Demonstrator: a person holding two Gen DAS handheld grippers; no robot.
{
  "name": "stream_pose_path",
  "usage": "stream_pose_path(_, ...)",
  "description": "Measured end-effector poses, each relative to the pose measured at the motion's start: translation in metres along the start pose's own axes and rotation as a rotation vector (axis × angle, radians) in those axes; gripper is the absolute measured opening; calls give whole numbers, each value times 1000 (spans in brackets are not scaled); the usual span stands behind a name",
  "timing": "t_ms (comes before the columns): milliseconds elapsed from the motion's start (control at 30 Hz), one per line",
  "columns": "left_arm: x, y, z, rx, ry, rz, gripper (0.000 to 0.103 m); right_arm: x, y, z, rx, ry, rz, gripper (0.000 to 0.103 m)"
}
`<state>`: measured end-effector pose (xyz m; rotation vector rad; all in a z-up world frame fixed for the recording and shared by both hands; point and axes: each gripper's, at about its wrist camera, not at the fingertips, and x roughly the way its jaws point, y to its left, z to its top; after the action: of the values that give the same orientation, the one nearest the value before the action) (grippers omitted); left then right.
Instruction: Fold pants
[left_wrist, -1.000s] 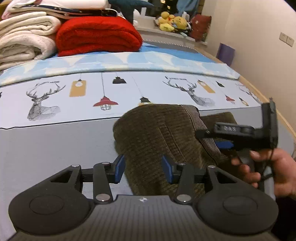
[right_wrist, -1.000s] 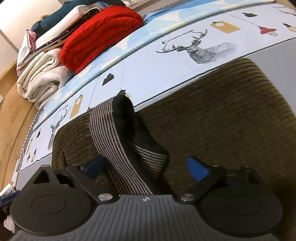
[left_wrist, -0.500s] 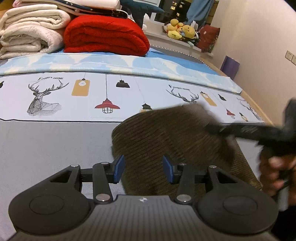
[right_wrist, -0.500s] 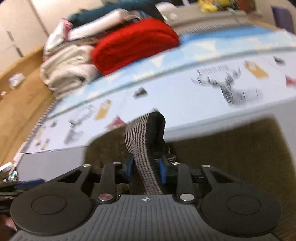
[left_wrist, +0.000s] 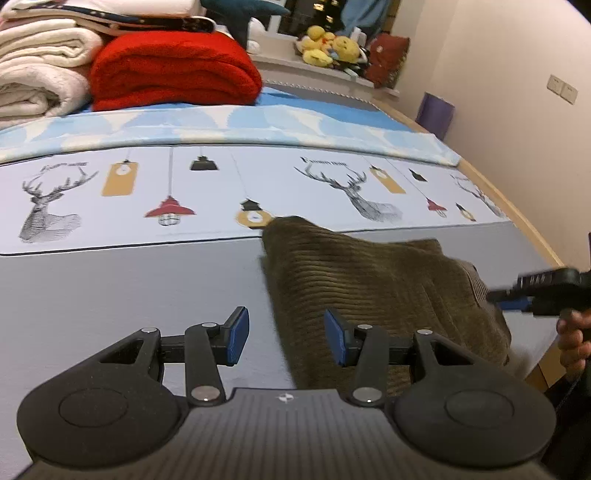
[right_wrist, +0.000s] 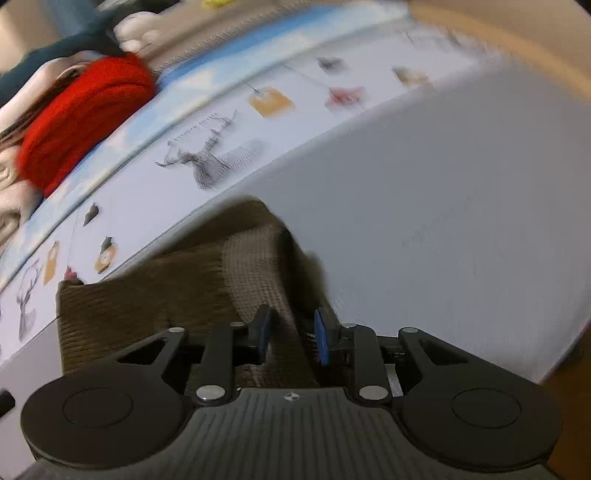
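Olive-brown corduroy pants (left_wrist: 373, 284) lie on the grey part of the bed (left_wrist: 110, 288), bunched into a compact, doubled-over mass rather than spread at full length; this suggests that at least one fold has been made, though the bundle looks rumpled and no neat rectangle is yet formed. The right hand-held gripper (right_wrist: 290, 334) is pinching a paler ribbed band of the pants, probably the waistband or a cuff, between its blue pads; seen from the left wrist view it sits at the far right edge of the pants (left_wrist: 517, 299), with the person's hand (left_wrist: 572, 332) behind it. The left hand-held gripper (left_wrist: 282, 338) is spread, holds nothing, and hovers at the near left edge of the pants, one pad over cloth and the other over bare sheet. Judged from this, the remaining work is to lay the held band over or flat, smooth the layers and square the edges. Beyond the pants, toward the head of the bed, lie a printed sheet with deer and lamp motifs (left_wrist: 354, 199), a folded red blanket (left_wrist: 173, 70), stacked cream blankets (left_wrist: 37, 77) and, farther off, yellow plush toys (left_wrist: 328, 48). Nothing lies close enough to the pants to hinder them; the bed's right edge, just beside the bundle, is the one constraint. The right wrist view is motion-blurred.
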<state>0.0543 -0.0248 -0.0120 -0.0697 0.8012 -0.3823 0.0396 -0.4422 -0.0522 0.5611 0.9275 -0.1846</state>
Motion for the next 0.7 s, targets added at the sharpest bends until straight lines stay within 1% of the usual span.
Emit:
stream_pose_path(33,2,-3,-1,12,6,-6,50,-3,-4,2,-9,-19,39,36)
stream_pose_path(100,8,-11,-2,40,22,-20,50,-10,-8,3,-59,-58,68,36)
stream_pose_path(167,15,-17,-4,64,39,-35,50,-16,-13,2,-105,-82,125,46)
stream_pose_path(233,20,-25,-7,87,61,-58,50,-14,-20,1,-140,-58,182,69)
stream_pose_path(300,27,-32,-10,98,94,-88,50,-9,-21,-4,-171,-23,193,75)
stream_pose_path(333,32,-35,-12,101,123,-108,51,-4,-21,-5,-184,-4,184,75)
stream_pose_path(367,40,-38,-15,106,171,-130,55,2,-17,-5,-192,14,171,75)
stream_pose_path(400,48,-43,-21,122,234,-131,65,8,-17,-3,-189,33,158,77)
stream_pose_path(433,57,-47,-28,148,295,-108,76,15,-18,-3,-179,50,154,83)
stream_pose_path(467,66,-50,-35,172,337,-60,82,23,-20,1,-157,68,158,85)
stream_pose_path(500,72,-50,-39,173,358,-21,89,29,-22,4,-136,85,163,90)
stream_pose_path(533,75,-47,-38,148,367,-17,89,36,-23,7,-123,106,171,93)
stream_pose_path(600,78,-41,-34,93,381,-36,89,49,-26,12,-108,144,192,95)
stream_pose_path(633,80,-39,-33,74,379,-32,89,56,-26,14,-106,161,203,98)
stream_pose_path(700,81,-38,-30,64,371,-29,89,66,-26,17,-111,192,227,99)
